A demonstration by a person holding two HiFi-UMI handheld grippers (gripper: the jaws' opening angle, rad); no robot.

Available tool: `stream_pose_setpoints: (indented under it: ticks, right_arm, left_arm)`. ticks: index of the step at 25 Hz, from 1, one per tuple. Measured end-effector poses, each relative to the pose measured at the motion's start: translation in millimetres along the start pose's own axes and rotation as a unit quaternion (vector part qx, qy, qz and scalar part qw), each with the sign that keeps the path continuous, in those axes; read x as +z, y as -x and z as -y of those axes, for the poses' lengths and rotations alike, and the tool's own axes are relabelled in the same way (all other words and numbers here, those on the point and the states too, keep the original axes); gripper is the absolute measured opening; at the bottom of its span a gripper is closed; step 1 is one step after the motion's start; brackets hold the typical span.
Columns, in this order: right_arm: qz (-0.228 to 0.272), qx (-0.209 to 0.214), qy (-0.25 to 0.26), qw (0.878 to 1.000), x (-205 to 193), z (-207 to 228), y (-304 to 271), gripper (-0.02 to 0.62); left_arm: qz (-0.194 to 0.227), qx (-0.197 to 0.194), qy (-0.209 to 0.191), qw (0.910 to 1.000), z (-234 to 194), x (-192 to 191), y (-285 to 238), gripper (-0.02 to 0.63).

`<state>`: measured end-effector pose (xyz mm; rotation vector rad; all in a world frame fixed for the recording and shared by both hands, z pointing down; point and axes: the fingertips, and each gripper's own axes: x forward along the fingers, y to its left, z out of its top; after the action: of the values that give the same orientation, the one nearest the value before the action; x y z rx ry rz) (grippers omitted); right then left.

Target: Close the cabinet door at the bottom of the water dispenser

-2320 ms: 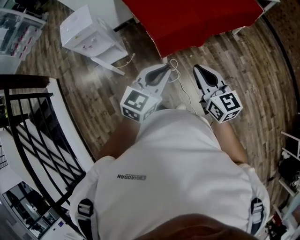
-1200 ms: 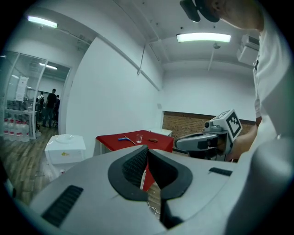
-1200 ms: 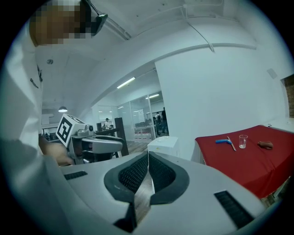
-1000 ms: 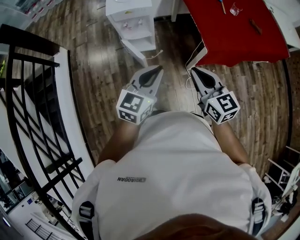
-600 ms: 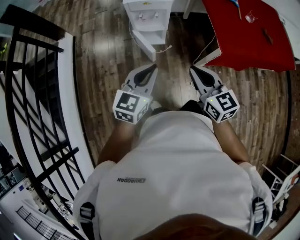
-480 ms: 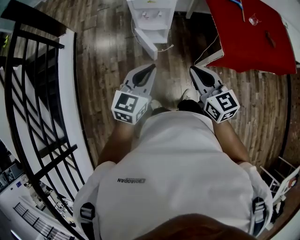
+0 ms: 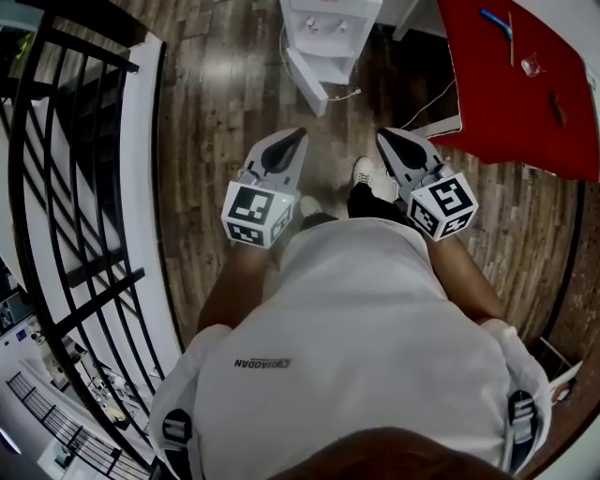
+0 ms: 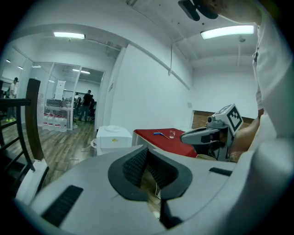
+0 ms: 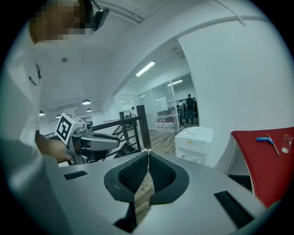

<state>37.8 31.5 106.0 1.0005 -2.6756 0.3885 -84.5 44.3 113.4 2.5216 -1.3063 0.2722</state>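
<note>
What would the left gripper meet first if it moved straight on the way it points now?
Most likely the open cabinet door at the foot of the water dispenser; only wooden floor lies between. The left gripper seems tilted slightly down, so it might touch the floor first.

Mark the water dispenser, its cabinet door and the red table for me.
water dispenser (image 7: 330,11): head view, tap panel.
cabinet door (image 7: 307,82): head view, middle of the swung-out panel.
red table (image 7: 525,84): head view, top surface.

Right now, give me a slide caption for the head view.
Head view: left gripper and right gripper, jaws shut and empty, point toward the water dispenser, its bottom cabinet door open.
</note>
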Motion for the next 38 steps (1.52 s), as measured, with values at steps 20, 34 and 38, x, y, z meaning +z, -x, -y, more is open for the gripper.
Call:
stream_pose_setpoints:
  ticks: [20,34,38]
  right_arm:
    - [-0.044,0.061,-0.005,0.997,-36,162,-106,0.023]
    - [-0.019,0.058,0.018,0.998,-166,177,-229,0.023]
    - [-0.025,0.053,0.041,0.997,-216,187,-259,0.023]
  left_arm:
    - [-0.047,0.141,0.055,0.9874,-77,-41,-114,-0.005]
    - [-0.051,0.127,0.07,0.9881,-158,-212,-188,-0.005]
    - [-0.046,0.13,0.067,0.9881,-185,-263,-207,-0.005]
